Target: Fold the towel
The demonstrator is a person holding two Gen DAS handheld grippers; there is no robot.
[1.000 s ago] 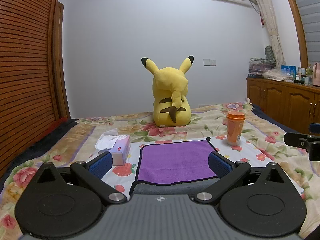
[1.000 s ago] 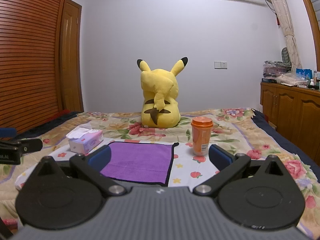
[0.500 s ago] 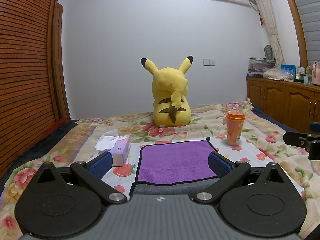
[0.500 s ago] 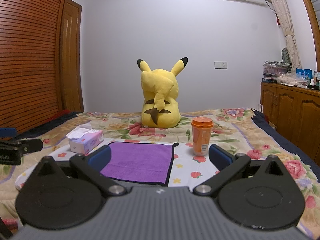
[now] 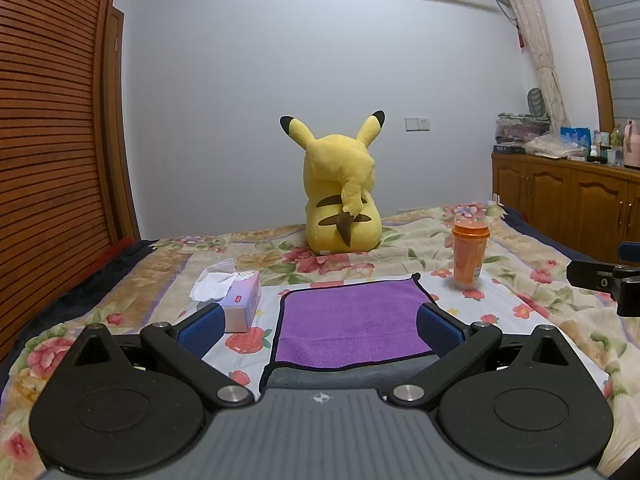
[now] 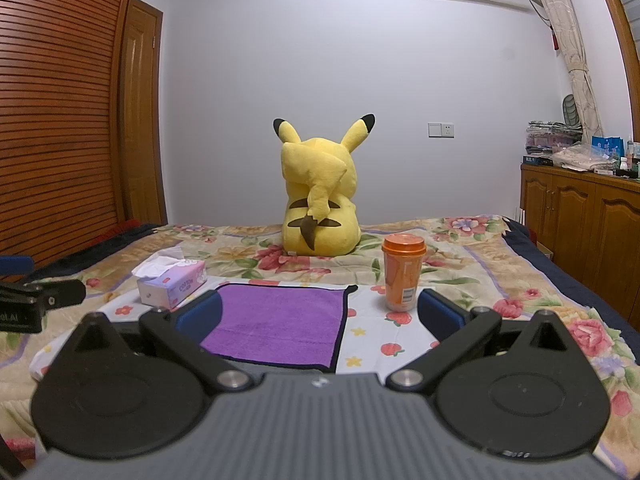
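A purple towel with a dark edge lies flat on the flowered bedspread, its grey underside showing at the near edge. It also shows in the right wrist view. My left gripper is open and empty, held above the towel's near edge with the towel between its blue pads. My right gripper is open and empty, above the towel's near right corner. Each gripper's side shows in the other's view.
A tissue box sits left of the towel. An orange cup with lid stands at its far right corner. A yellow plush toy sits behind. Wooden cabinets are at the right, a slatted wooden wall at the left.
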